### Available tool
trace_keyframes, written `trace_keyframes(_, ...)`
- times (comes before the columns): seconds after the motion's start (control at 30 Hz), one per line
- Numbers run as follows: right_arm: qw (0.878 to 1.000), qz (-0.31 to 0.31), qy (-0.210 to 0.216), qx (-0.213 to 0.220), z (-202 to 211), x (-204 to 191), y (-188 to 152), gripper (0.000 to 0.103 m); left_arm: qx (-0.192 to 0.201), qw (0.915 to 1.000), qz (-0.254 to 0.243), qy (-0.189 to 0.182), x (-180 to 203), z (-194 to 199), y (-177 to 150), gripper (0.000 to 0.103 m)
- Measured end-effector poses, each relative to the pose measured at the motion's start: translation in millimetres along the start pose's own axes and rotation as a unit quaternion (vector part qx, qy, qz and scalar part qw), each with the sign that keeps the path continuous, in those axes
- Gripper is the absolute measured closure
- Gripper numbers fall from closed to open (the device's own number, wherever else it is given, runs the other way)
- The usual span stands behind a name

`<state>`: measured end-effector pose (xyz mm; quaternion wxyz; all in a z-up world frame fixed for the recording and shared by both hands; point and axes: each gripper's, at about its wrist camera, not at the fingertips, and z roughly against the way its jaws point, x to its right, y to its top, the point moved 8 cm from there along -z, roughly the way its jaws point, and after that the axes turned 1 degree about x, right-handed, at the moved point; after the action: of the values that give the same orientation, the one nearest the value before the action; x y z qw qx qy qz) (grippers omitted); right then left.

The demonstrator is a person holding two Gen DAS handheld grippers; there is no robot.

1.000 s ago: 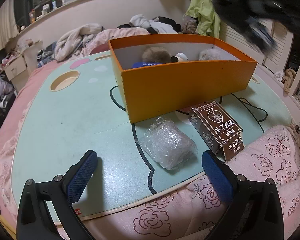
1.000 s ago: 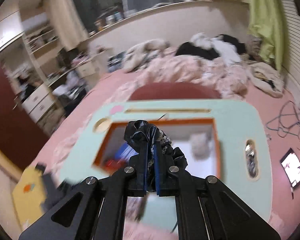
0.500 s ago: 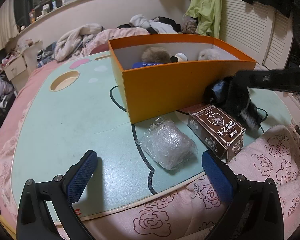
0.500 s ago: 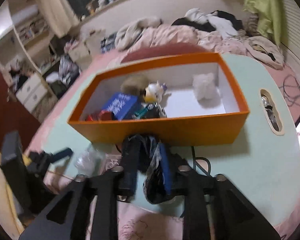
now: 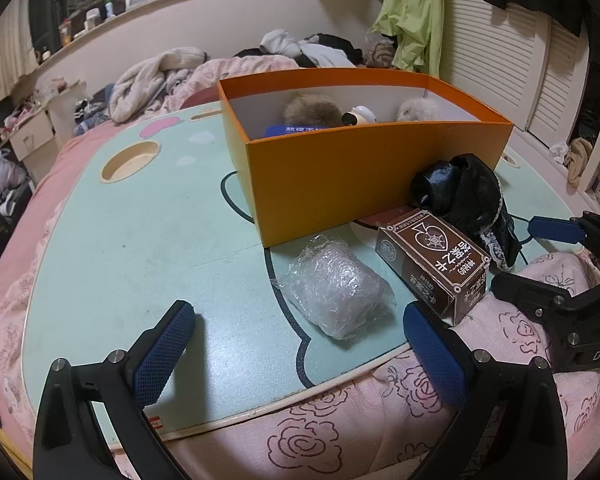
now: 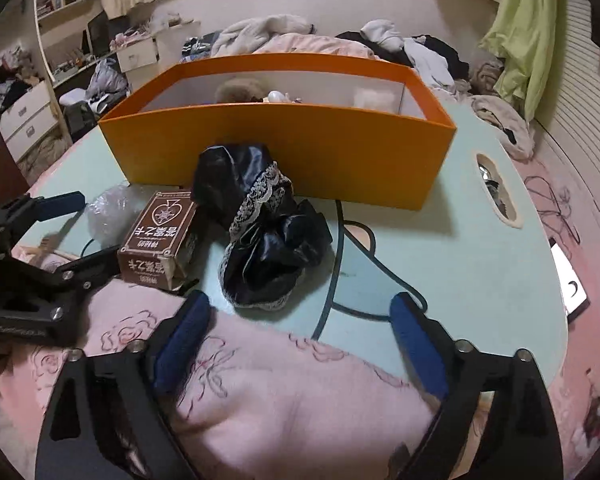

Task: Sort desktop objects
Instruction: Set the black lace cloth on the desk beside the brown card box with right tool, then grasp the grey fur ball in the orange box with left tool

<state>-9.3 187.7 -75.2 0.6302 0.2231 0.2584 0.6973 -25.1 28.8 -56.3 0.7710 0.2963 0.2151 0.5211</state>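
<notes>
Release step of a sorting cycle. In the right wrist view, the right gripper (image 6: 300,320) occupies the lower half of the frame; its fingers (image 6: 416,336) have just been opening and now stand wide apart with nothing between them, over a pink rose-patterned quilt (image 6: 280,384). The crumpled black satin cloth with white lace trim (image 6: 266,232) lies free at the centre of the frame on the pale green table (image 6: 440,260), touching the front wall of the rectangular orange cardboard box (image 6: 300,148) and just beside the brown card-printed carton (image 6: 156,240). In the left wrist view, the left gripper (image 5: 296,344) sits at the bottom of the frame, fingers (image 5: 160,352) fully spread and empty, with the clear plastic-wrapped grey bundle (image 5: 336,292) just beyond them, left of the carton. The box already holds fluffy items and a small figure, while three objects remain outside it. Judged from this layout, the cloth has been set down rather than boxed; the next move calls for choosing one loose object, centring open fingers around it, closing, and lifting it clear of the box wall.
</notes>
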Motion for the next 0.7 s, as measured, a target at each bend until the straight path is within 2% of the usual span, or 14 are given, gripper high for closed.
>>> trace_keyframes(0.07, 1.000, -0.004, -0.001, 0.003, -3, 4, 1, 0.006, 0.002, 1.0000, 0.005, -0.002, 0, 1, 1, 0.000)
trace_keyframes(0.13, 1.000, -0.004, 0.000, 0.004, -2, 5, 0, 0.006, 0.008, 0.9997, 0.023, -0.001, -6, 5, 1, 0.006)
trace_keyframes(0.2, 1.000, -0.004, 0.000, 0.004, -2, 6, 0, 0.006, 0.020, 0.9987, 0.046, 0.014, -17, 14, 3, 0.022)
trace_keyframes(0.23, 1.000, -0.004, 0.000, 0.004, -2, 6, 0, 0.006, 0.025, 0.9983, 0.051, 0.016, -18, 17, 4, 0.025)
trace_keyframes(0.27, 1.000, -0.005, 0.000, 0.004, -2, 6, 0, 0.006, 0.034, 0.9975, 0.061, 0.013, -21, 25, 9, 0.033)
trace_keyframes(0.3, 1.000, -0.005, 0.000, 0.004, -1, 5, -1, 0.006, 0.038, 0.9968, 0.070, 0.003, -25, 28, 15, 0.042)
trace_keyframes(0.33, 1.000, -0.005, -0.001, 0.003, -2, 5, -1, 0.005, 0.044, 0.9958, 0.080, -0.011, -26, 34, 22, 0.045)
trace_keyframes(0.37, 1.000, -0.005, -0.001, 0.004, -2, 6, -1, 0.005, 0.055, 0.9931, 0.096, -0.038, -26, 44, 37, 0.051)
trace_keyframes(0.47, 1.000, -0.005, -0.001, 0.004, -1, 7, -2, 0.005, 0.051, 0.9922, 0.090, -0.071, -17, 51, 75, 0.058)
trace_keyframes(0.53, 1.000, -0.005, -0.001, 0.004, -1, 7, -2, 0.005, 0.035, 0.9925, 0.070, -0.093, -3, 44, 107, 0.058)
trace_keyframes(0.57, 1.000, -0.005, -0.001, 0.004, -2, 7, -2, 0.005, 0.020, 0.9920, 0.066, -0.106, 5, 36, 120, 0.053)
trace_keyframes(0.6, 1.000, -0.006, -0.001, 0.004, -1, 6, -2, 0.005, -0.015, 0.9920, 0.061, -0.109, 13, 17, 136, 0.039)
trace_keyframes(0.63, 1.000, -0.006, -0.001, 0.004, -2, 7, -2, 0.005, -0.033, 0.9922, 0.060, -0.104, 16, 7, 141, 0.035)
trace_keyframes(0.7, 1.000, -0.006, -0.001, 0.004, -1, 7, -2, 0.005, -0.067, 0.9930, 0.058, -0.078, 21, -24, 159, 0.034)
